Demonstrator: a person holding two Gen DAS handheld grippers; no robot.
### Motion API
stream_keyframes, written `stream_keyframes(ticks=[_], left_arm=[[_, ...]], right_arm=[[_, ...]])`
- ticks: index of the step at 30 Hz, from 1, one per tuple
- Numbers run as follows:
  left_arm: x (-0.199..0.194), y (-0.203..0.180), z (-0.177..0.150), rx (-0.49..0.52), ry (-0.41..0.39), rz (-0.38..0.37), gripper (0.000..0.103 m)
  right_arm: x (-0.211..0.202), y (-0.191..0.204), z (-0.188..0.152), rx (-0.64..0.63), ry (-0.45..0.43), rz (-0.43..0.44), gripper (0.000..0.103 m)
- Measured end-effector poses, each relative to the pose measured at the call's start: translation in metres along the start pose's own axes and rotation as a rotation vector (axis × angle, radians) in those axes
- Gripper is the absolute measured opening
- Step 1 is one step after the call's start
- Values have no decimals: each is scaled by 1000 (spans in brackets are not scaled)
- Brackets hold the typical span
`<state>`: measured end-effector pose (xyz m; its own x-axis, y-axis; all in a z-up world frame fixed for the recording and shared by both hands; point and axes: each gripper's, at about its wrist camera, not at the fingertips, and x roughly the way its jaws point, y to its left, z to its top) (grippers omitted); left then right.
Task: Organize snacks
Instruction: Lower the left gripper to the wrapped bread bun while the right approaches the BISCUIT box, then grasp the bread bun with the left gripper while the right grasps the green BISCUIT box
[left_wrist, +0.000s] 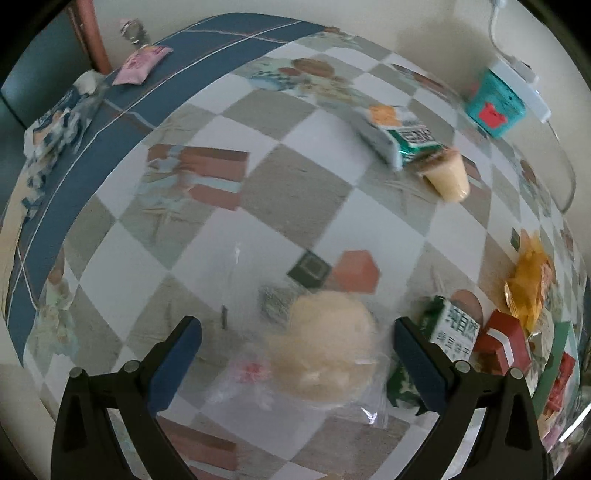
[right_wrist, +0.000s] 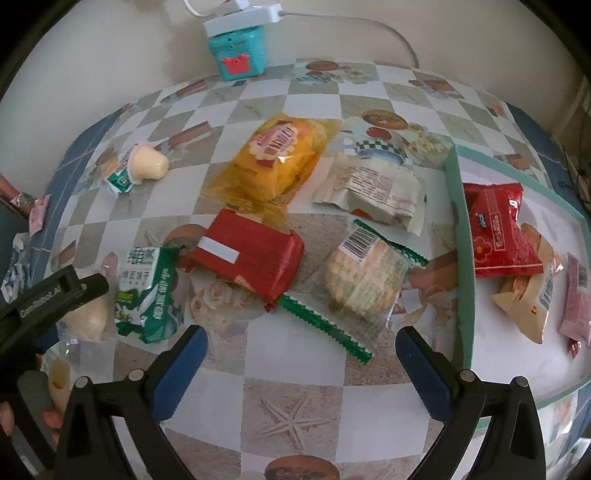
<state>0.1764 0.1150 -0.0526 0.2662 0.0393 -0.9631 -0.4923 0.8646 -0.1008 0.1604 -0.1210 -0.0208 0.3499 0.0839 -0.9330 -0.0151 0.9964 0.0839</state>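
My left gripper (left_wrist: 297, 349) is open, with a pale round bun in a clear wrapper (left_wrist: 325, 343) lying between its jaws on the checked tablecloth. My right gripper (right_wrist: 301, 356) is open and empty above the cloth. Ahead of it lie a red packet (right_wrist: 251, 258), a green-edged cracker pack (right_wrist: 364, 280), a green and white packet (right_wrist: 146, 295), a yellow cake pack (right_wrist: 277, 158) and a white packet (right_wrist: 373, 188). A teal-rimmed tray (right_wrist: 466, 288) at the right holds a red bag (right_wrist: 498, 229), a tan packet (right_wrist: 532, 291) and a pink packet (right_wrist: 576, 302).
A jelly cup (right_wrist: 147, 162) and a green packet (right_wrist: 120, 177) lie at the far left; they also show in the left wrist view, the cup (left_wrist: 448, 175) beside the packet (left_wrist: 402, 136). A teal toy box (right_wrist: 240, 48) with a white power strip stands by the wall. A pink packet (left_wrist: 142, 64) lies far left.
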Motion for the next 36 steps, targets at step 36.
stream_keyframes(ticks=[36], left_arm=[[12, 120, 22, -234, 18, -29, 102]], right_arm=[[36, 116, 15, -235, 15, 53, 97]])
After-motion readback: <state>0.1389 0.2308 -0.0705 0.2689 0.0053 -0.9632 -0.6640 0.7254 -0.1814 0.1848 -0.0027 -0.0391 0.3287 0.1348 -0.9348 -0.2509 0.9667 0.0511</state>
